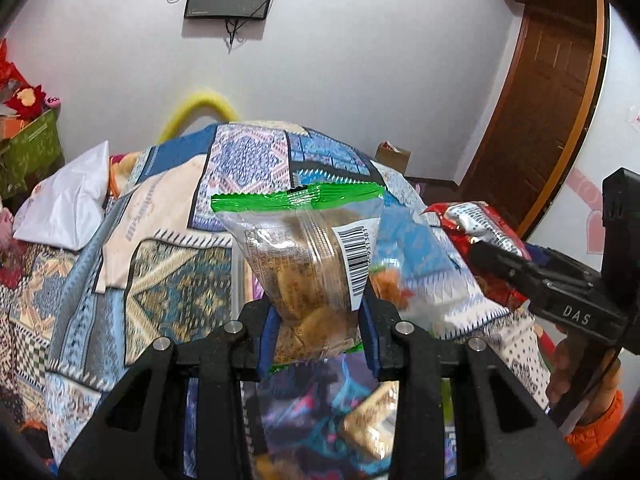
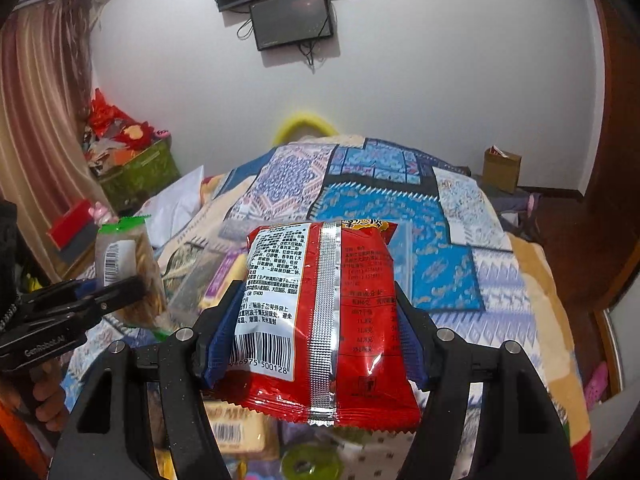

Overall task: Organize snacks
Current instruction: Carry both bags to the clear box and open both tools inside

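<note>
- The left hand-held gripper (image 1: 318,326) is clamped on a clear snack bag with a green sealed top (image 1: 304,248); its blue pads (image 1: 268,336) press the bag's lower part from both sides, and the bag stands up out of the jaws, above the bed.
- Brownish pieces show through the clear film, and a white barcode label runs down the bag's right side in the left wrist view.
- The right hand-held gripper (image 2: 316,336) grips a red snack packet (image 2: 320,320), back side facing the camera, with a silver seam down its middle and a barcode at lower left. The blue pads (image 2: 218,340) pinch its two side edges.
- From the left wrist view, the red packet shows at the right, held in the black fingers of the other gripper, near the clear bag but not touching it.
- Both packs are held up off the bed (image 2: 400,208), which is covered in a patchwork quilt of blue, white and tan.
- Under the grippers, more snack packets (image 2: 240,432) lie on the quilt, blurred; I cannot make out what they are.
- A hand (image 1: 576,368) with an orange sleeve (image 1: 596,432) holds the right gripper's handle.
- A white pillow (image 1: 68,208) lies at the bed's left side, a dark screen (image 2: 292,18) hangs on the far wall, and a small cardboard box (image 2: 500,168) sits on the floor by the wooden door (image 1: 540,112).
</note>
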A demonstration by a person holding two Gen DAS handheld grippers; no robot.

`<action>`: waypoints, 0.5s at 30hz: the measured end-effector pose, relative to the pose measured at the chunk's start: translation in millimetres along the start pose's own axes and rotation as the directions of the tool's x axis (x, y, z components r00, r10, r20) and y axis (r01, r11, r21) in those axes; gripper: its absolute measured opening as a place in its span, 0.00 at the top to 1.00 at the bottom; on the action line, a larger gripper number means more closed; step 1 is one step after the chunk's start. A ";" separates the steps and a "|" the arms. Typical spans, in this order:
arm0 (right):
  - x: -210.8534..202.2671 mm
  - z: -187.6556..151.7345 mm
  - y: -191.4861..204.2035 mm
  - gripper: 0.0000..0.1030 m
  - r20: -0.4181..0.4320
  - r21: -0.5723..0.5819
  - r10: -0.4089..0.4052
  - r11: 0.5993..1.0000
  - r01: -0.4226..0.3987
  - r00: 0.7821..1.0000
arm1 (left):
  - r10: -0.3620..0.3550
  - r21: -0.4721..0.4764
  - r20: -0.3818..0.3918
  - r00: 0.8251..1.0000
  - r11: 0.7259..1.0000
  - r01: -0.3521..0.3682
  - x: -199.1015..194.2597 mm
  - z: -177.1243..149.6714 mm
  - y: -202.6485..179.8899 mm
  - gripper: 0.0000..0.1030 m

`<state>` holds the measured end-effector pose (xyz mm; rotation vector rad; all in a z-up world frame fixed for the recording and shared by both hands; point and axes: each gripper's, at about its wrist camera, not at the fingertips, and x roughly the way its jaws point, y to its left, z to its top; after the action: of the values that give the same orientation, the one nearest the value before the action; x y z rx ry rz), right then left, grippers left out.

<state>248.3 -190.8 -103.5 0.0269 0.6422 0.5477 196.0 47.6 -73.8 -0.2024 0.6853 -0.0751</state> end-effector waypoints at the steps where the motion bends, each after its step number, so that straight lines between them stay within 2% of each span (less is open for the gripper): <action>1: 2.5 2.4 -1.5 0.37 -0.001 0.002 0.003 1.000 -0.003 1.000 | -0.001 -0.001 0.000 1.000 1.000 0.001 5.2 3.6 -0.7 0.66; 8: 32.3 12.9 -5.6 0.37 -0.025 -0.008 0.001 1.000 -0.002 1.000 | -0.008 -0.017 -0.064 0.998 1.000 0.006 51.6 15.7 1.4 0.66; 15: 76.0 13.7 -9.3 0.37 -0.103 -0.024 -0.002 1.000 0.000 0.995 | 0.005 -0.007 -0.137 0.991 1.000 -0.006 99.2 15.3 0.3 0.66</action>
<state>311.1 -159.4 -136.9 -0.0241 0.7358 0.5585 282.4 36.9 -123.8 -0.2039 0.8235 -0.0814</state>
